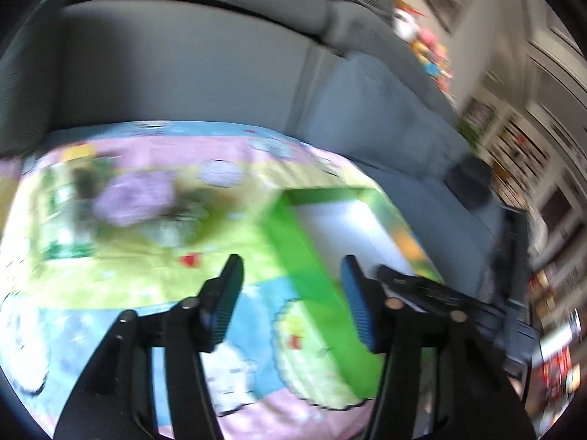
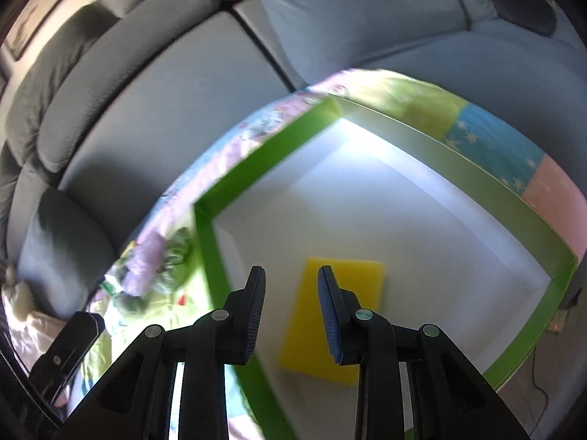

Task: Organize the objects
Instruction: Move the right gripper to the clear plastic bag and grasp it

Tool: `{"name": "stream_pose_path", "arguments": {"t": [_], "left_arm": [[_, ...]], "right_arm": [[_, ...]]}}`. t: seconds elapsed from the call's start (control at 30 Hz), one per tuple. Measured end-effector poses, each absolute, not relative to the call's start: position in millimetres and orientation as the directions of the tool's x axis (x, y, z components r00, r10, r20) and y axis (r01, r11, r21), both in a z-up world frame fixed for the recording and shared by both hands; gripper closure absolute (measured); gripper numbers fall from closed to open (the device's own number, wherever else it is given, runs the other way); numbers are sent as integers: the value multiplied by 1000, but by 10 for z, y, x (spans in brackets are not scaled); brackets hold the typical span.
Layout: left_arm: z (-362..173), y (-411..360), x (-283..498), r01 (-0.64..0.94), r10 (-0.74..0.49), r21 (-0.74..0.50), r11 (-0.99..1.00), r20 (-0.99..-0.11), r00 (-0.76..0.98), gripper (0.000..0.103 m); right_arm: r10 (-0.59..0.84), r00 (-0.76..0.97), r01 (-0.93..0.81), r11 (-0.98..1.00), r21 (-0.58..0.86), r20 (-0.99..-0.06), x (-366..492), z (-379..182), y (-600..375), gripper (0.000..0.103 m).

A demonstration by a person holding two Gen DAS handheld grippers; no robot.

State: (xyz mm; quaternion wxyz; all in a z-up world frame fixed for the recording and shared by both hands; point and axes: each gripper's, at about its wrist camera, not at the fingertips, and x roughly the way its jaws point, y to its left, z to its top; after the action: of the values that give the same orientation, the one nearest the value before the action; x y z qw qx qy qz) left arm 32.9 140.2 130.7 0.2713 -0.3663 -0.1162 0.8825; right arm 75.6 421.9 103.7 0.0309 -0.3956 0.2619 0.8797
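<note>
A green-rimmed box [image 2: 256,161] with a white inside sits on a colourful cartoon mat [image 2: 488,135]. A yellow flat sponge-like block [image 2: 312,333] lies on the box floor. My right gripper [image 2: 291,311] is open and empty above the box's near left part, just over the yellow block. In the left wrist view my left gripper [image 1: 291,300] is open and empty above the box's green left wall [image 1: 304,267]. Blurred purple and green toys [image 1: 135,198] lie on the mat [image 1: 110,286] to the left.
A grey sofa [image 1: 183,66] runs behind the mat, with a blue-grey cushion [image 1: 385,117]. Shelves with books and toys [image 1: 513,139] stand at the right. The other gripper's black body [image 1: 440,293] shows beside my left one. A floor socket and cable [image 2: 557,326] lie right of the box.
</note>
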Motion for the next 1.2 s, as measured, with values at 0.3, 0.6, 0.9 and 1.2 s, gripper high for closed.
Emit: {"name": "stream_pose_path", "arguments": {"t": [0.3,0.6,0.9,1.2], "left_arm": [[1184,384,266,-110,375,-426,-898,-609,-699,22],[988,-348,234,115,273,-479,-870,-664,-696,18],[710,-739,65,187,344,-597,-780,-658,-670,18],[667,-739,-431,81,481,-694,-716,-574,-663,19]], "right_arm": [[-230,-701,-93,-909,406,-675,693,1272,3545,51],[-345,-658,126,-927,353,-670,344,1535,2596,38],[-471,-492,205,-880,429,-732,-373,1323,1625,37],[-483,-387,168,-875,454,-786,-825,856,1454,38]]}}
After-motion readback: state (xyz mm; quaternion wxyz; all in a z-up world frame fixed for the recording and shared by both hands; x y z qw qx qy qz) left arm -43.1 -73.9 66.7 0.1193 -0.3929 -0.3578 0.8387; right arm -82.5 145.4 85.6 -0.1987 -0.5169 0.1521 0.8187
